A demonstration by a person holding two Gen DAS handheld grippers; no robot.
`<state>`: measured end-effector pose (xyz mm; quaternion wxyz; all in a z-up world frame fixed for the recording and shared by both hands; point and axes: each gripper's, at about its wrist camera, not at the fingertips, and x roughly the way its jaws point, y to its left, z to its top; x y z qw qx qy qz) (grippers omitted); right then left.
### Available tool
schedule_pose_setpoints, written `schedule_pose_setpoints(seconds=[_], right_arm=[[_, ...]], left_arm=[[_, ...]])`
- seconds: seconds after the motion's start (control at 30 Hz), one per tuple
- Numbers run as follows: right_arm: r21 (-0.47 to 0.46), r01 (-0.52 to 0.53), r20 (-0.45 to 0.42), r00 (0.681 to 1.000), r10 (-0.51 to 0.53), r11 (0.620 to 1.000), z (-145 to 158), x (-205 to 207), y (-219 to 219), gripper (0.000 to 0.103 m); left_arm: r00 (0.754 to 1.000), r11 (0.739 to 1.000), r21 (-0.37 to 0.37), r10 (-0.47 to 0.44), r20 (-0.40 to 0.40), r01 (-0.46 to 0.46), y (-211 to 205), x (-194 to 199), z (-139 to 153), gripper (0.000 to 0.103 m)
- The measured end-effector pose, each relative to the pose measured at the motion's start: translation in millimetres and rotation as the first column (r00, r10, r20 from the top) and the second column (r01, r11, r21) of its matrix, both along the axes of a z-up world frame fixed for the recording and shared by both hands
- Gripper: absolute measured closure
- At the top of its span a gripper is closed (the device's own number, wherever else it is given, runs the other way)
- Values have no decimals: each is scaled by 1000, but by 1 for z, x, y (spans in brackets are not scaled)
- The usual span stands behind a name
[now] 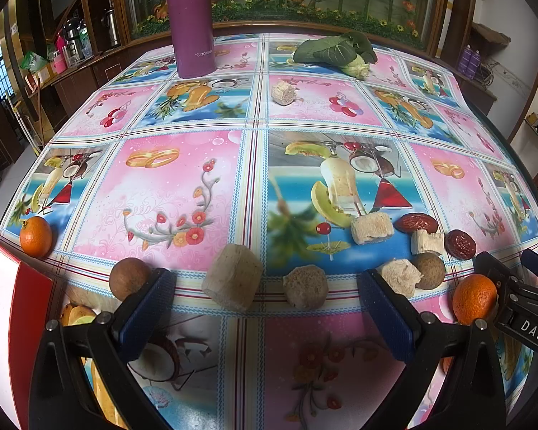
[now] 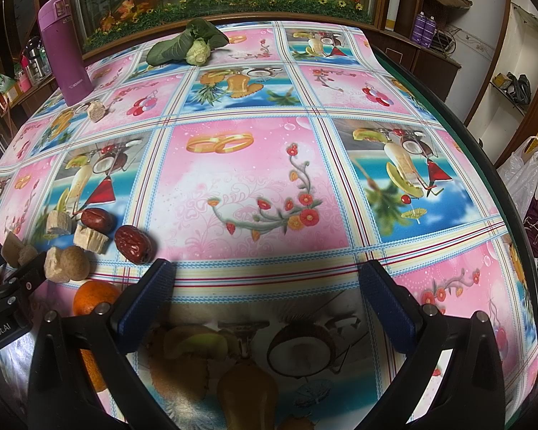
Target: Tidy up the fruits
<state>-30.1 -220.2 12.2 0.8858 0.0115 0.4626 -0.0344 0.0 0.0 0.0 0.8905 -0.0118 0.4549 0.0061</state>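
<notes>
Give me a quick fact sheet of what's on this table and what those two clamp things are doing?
surface: table with a patterned cloth
fruit: two oranges, two red dates, brown round fruits
other items: pale cut chunks, leafy vegetable, purple flask
left hand-held gripper: open, holding nothing
right hand-held gripper: open, holding nothing

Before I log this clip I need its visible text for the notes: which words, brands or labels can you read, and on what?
"DAS": white letters on the black body of the right tongs, seen from the left wrist view.
"enRobot.AI": on the black body of the left tongs in the right wrist view; its start is cut off at the frame edge.
Small white brand print low on the purple flask: too small to read.
</notes>
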Motion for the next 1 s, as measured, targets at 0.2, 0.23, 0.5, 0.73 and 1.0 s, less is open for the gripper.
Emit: schedule_pose_setpoints(seconds=[0.2, 0.23, 0.5, 0.73, 1.0], right_arm=[[0, 0, 0, 1000, 0, 1000, 0, 0, 0, 0], [0, 0, 0, 1000, 0, 1000, 0, 0, 0, 0], [0, 1, 0, 1000, -1, 1000, 0, 0, 0, 0], [13, -22, -35, 999, 22, 1000, 0, 1, 0, 0], [52, -77, 175, 982, 66, 996, 42, -57, 28, 0]], left_arm=[[998, 999, -7, -44, -53, 44, 4, 0, 2, 1], [998, 1000, -9, -20, -54, 19, 9, -4, 2, 1], [983, 999, 37, 31, 180, -38, 44, -84, 60, 0], [973, 999, -11, 43, 226, -41, 56, -109, 73, 0], [976, 1000, -2, 28, 214, -28, 53, -114, 68, 0]])
